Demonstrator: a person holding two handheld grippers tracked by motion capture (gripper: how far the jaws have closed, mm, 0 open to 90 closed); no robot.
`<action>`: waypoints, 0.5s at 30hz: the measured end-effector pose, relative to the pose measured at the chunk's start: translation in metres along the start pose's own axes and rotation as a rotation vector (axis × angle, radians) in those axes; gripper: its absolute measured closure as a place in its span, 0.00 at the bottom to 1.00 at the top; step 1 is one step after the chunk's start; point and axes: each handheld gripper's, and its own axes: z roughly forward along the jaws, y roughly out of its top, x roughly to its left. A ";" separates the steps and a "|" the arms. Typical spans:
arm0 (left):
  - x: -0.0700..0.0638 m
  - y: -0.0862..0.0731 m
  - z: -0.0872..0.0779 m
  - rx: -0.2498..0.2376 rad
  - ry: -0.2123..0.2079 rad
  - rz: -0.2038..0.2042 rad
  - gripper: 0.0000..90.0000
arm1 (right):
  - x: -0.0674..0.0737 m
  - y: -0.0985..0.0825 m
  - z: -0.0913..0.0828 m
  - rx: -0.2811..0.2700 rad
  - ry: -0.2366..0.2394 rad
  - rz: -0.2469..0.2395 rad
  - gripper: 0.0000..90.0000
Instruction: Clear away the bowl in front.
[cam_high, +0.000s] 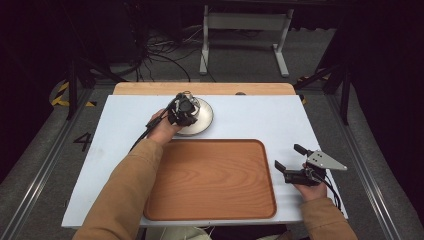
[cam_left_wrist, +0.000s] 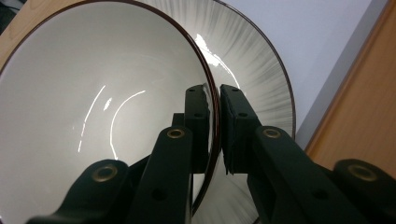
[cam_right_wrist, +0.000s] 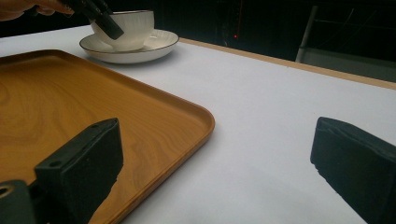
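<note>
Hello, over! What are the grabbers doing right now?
Left hand-held gripper shut on cup rim. Right hand-held gripper open, idle. Cup on saucer. Nothing blocking.

A: What is seen of the bowl (cam_left_wrist: 93, 107)?

B: A white bowl with a ribbed outer wall and a thin dark rim is seen upright on a matching saucer (cam_left_wrist: 261, 60).

A: How is the saucer described?

B: It is pale, marked with fine grey radial streaks and edged in a dark line. It is laid flat near the far edge of the bench (cam_high: 260, 115), just beyond the wooden tray (cam_high: 210, 180).

A: Is the bowl held?

B: Its rim is pinched by the left claw (cam_left_wrist: 214, 126).
</note>
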 end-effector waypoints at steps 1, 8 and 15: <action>0.000 0.000 -0.001 -0.002 -0.002 -0.001 0.92 | 0.000 0.000 0.000 0.000 0.000 0.000 0.03; -0.003 0.007 -0.016 -0.023 -0.006 0.010 0.92 | 0.000 0.000 0.000 -0.001 0.000 -0.002 0.03; -0.006 0.011 -0.034 -0.043 -0.029 0.014 0.91 | 0.000 0.000 0.000 0.000 -0.002 -0.003 0.03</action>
